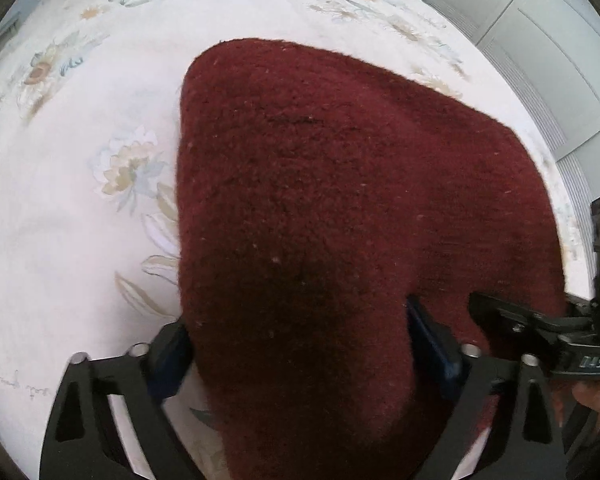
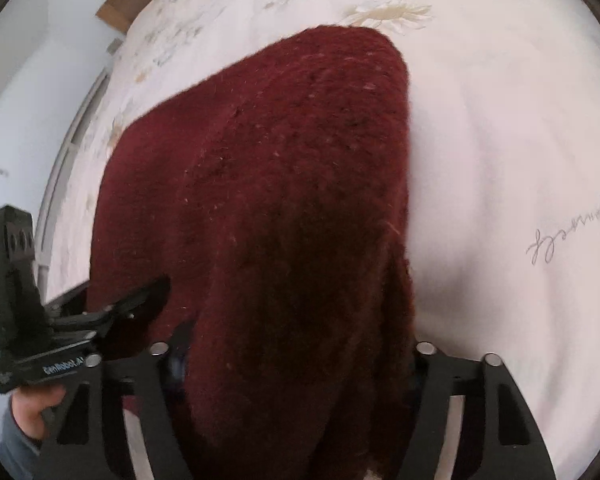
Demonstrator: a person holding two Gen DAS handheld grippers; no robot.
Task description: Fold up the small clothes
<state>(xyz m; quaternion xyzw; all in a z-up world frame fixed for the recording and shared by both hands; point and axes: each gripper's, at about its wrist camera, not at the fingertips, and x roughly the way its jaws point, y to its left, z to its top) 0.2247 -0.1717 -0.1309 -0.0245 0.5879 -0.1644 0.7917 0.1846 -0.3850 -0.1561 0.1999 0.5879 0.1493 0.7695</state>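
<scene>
A: One big surface fills both views: a bed under a pale floral bedsheet (image 1: 80, 128), with white cabinet doors (image 1: 540, 60) beyond its far edge in the left wrist view.

B: And the garment?

A: A dark red knitted garment (image 1: 340, 200) lies spread on the sheet, its far end flat and its near end bunched up between the fingers of both tools.

B: Which tool has it?

A: Both reach for it. The left gripper (image 1: 300, 344) straddles a thick fold at the near left corner, its jaws still fairly wide apart with cloth filling the gap; whether the pads actually press I cannot tell. The right gripper (image 2: 300, 352) does the same at the near right corner, jaws partly drawn in around the fabric, but the contact is hidden by the wool, so I cannot tell there either.

B: How far along, would you say?

A: Early, I judge. The far edge looks laid out smoothly, yet no finished crease shows. Lifting the near edge over and flattening it seems still ahead.
</scene>
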